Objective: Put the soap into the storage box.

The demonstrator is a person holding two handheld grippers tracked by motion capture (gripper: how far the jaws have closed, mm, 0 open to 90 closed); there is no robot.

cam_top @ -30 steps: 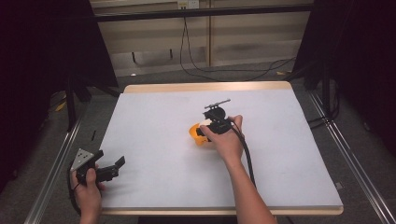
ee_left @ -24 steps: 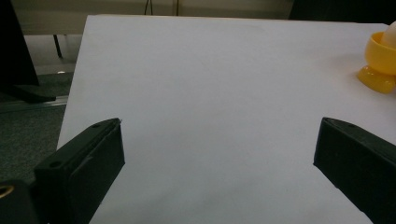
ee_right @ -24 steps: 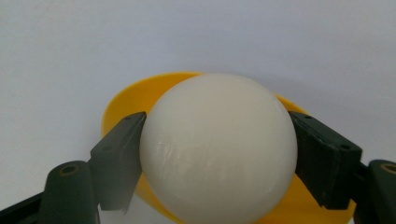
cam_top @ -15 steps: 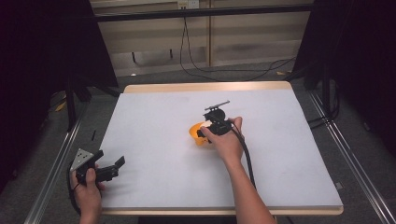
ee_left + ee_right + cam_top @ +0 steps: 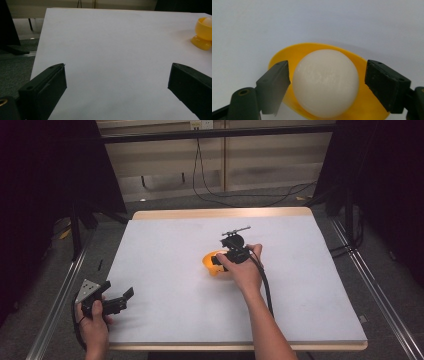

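Your right gripper point(image 5: 325, 82) straddles the egg point(image 5: 325, 82) in the cup point(image 5: 362, 105), jaws open, not yet gripping; it looks smooth and slippery, so pinch its widest sides gently.

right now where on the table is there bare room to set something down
Nearly all of the white table is bare: the whole left half between the left gripper and the yellow egg cup, the far strip, and the right side beyond the forearm. It is crowded only mid-table, where the right gripper has its jaws open around the white egg.
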